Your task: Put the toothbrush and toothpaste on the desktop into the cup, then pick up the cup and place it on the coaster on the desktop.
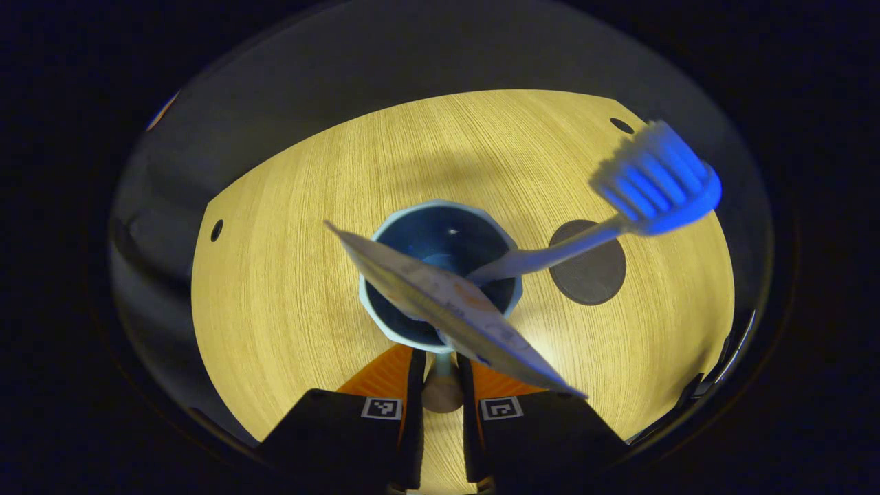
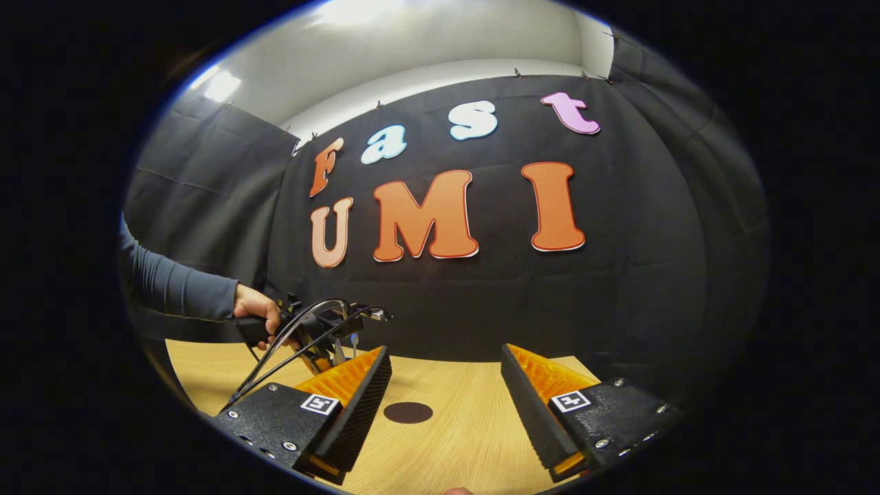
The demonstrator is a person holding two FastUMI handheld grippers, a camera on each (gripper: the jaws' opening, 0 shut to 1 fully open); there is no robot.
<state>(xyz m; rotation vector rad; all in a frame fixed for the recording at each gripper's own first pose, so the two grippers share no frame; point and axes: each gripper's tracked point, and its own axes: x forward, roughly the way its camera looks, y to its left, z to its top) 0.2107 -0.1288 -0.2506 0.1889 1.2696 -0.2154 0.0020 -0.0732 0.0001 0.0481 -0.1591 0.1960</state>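
I judge the loading done: toothbrush (image 1: 619,206) and toothpaste (image 1: 454,302) both stand in the cup (image 1: 440,275), so I am on the carry step. My left gripper (image 1: 440,412) looks down on the cup, its fingers (image 1: 414,405) drawn close around the cup's handle (image 1: 441,388), which sits between them; whether both press on it I cannot tell. The coaster (image 1: 591,265) lies on the surface (image 1: 289,275) ahead and right of these fingers, just beside the cup. Next I need a level move across and a gentle set-down, centred. The toothbrush leans head-up toward the coaster side; the tube's long axis slants back over the right finger. My right gripper (image 2: 445,405) hangs wide open, holding nothing.
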